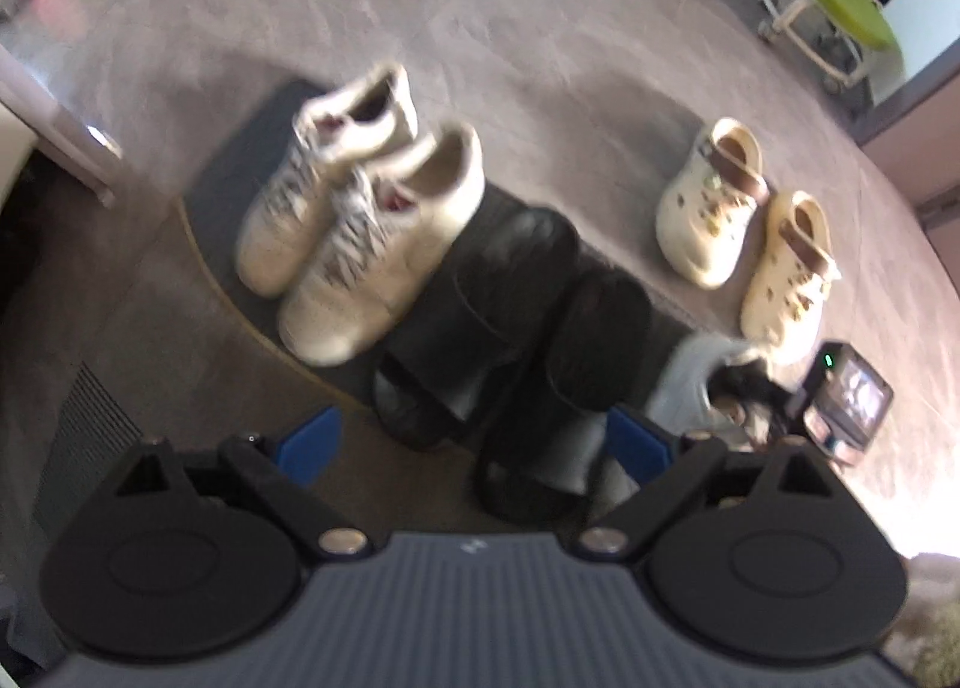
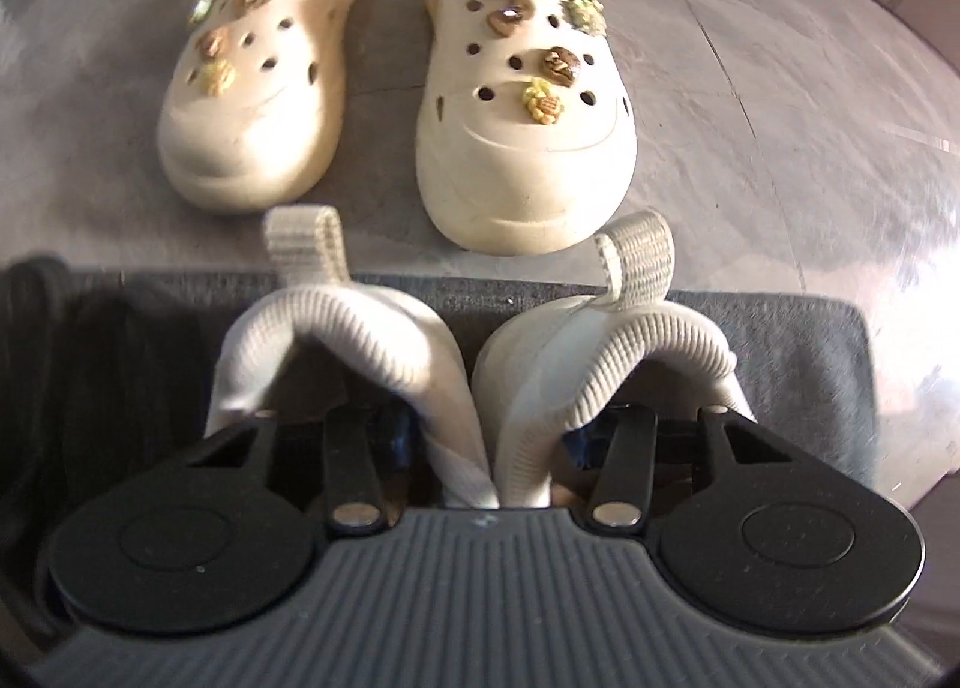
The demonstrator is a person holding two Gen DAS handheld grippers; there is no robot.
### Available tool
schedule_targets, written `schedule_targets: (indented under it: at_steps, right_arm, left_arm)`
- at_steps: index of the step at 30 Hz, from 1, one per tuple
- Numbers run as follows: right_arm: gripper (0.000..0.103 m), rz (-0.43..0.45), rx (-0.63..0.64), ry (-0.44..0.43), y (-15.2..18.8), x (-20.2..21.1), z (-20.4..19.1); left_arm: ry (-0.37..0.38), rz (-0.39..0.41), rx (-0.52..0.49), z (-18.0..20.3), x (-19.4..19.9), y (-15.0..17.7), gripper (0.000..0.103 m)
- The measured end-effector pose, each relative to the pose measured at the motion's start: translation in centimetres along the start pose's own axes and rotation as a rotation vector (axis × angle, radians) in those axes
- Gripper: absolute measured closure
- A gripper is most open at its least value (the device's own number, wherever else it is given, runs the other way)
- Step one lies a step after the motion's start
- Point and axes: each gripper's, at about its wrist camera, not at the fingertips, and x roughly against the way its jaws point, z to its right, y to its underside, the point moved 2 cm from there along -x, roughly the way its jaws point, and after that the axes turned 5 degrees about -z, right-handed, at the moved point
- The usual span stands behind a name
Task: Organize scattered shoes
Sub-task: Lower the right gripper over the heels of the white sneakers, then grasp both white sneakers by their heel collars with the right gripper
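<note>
My left gripper (image 1: 474, 445) is open and hovers just above a pair of black slides (image 1: 510, 322) lying on a dark mat (image 1: 240, 172). Two white lace-up sneakers (image 1: 354, 226) stand side by side on the mat's left part. In the right wrist view, my right gripper (image 2: 489, 448) has one finger inside each of two white knit shoes (image 2: 360, 340) and is shut on their touching inner collars. These shoes sit on the mat (image 2: 780, 340), heel loops up. Two cream clogs (image 2: 522, 106) with brown straps stand on the floor just beyond them, toes toward me.
The grey tiled floor (image 1: 480, 16) stretches beyond the mat. A green-topped stool (image 1: 840, 10) on a white frame stands far right. A dark floor grille (image 1: 84, 448) lies at the left. One black slide (image 2: 90, 376) borders the white shoes on their left.
</note>
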Motion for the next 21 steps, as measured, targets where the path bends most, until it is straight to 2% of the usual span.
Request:
schedule_targets:
  at_steps: [2, 4, 6, 9, 13, 16, 21]
  right_arm:
    - [0.063, 0.022, -0.018, -0.024, 0.2, 0.2, 0.1]
    - [0.068, 0.044, 0.015, -0.034, 0.5, 0.6, 0.1]
    - [0.07, 0.064, 0.044, -0.035, 0.9, 1.1, 0.1]
    - [0.071, 0.118, 0.058, -0.041, 2.0, 3.0, 0.3]
    - [0.073, 0.216, 0.118, -0.037, 4.6, 7.0, 0.1]
    - [0.075, 0.289, 0.15, -0.039, 6.7, 10.0, 0.0]
    - [0.075, 0.477, 0.168, -0.078, 9.4, 16.2, 0.0]
  left_arm:
    - [0.007, -0.015, -0.014, 0.2, -0.3, 0.3, 0.006]
    - [0.015, -0.03, -0.028, 0.4, -0.5, 0.5, 0.006]
    - [0.022, -0.036, -0.042, 2.1, -0.4, 0.3, 0.006]
    - [0.028, -0.037, -0.061, 2.8, -0.4, 0.8, 0.006]
    - [0.027, -0.057, -0.081, 3.4, -0.8, 1.6, 0.006]
    - [0.028, -0.042, -0.107, 4.0, -0.5, 1.8, 0.006]
    - [0.019, -0.021, -0.141, 5.1, -0.2, 2.1, 0.006]
